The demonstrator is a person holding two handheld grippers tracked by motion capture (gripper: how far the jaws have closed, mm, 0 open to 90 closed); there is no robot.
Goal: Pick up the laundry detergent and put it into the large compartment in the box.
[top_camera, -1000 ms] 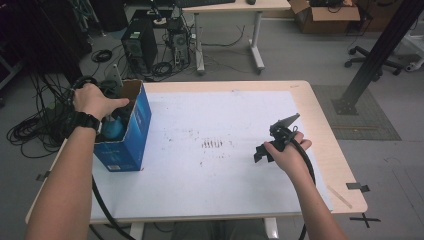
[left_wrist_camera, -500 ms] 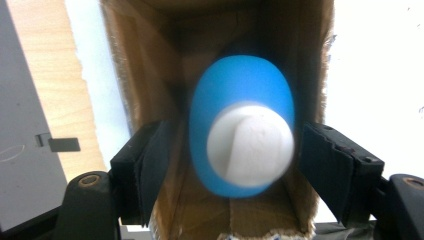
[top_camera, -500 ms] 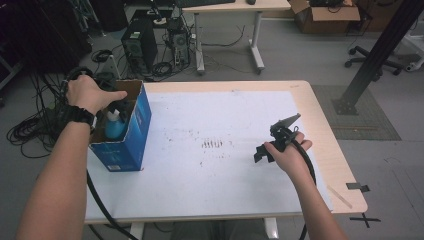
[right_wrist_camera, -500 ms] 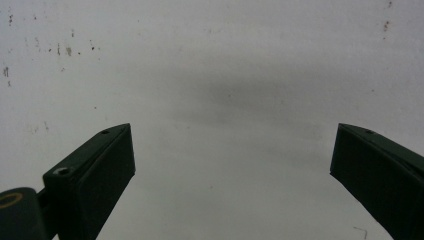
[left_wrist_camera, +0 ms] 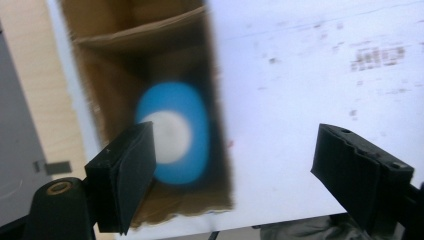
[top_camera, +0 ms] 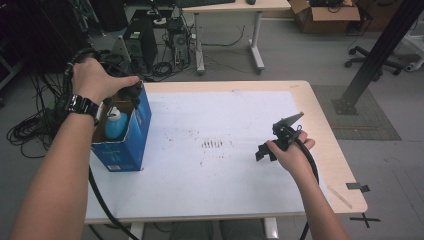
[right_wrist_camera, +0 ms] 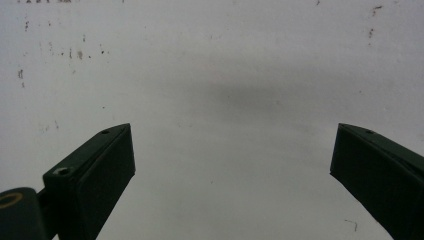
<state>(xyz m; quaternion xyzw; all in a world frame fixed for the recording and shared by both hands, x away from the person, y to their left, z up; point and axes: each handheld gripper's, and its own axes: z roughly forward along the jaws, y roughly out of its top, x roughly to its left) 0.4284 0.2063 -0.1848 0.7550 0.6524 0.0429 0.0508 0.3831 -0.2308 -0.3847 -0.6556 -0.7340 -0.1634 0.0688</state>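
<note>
Bottle stands in box at table's left edge — seemingly upright.

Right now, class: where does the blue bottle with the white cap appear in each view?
High view: blue bottle stands inside the blue box, left table edge.
Left gripper view: bottle seen from above, left of centre.
Right gripper view: bare white tabletop.
Shared landmark: the speckled tabletop.

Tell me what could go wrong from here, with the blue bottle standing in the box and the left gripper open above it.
1. The blue box sits at the table's left edge; a bump from the left gripper, whose jaws have just been opening with nothing between them, could push it off.
2. The blue bottle stands upright inside; a knock might tip it.
3. The cable hangs beside the box and could snag it.
</note>
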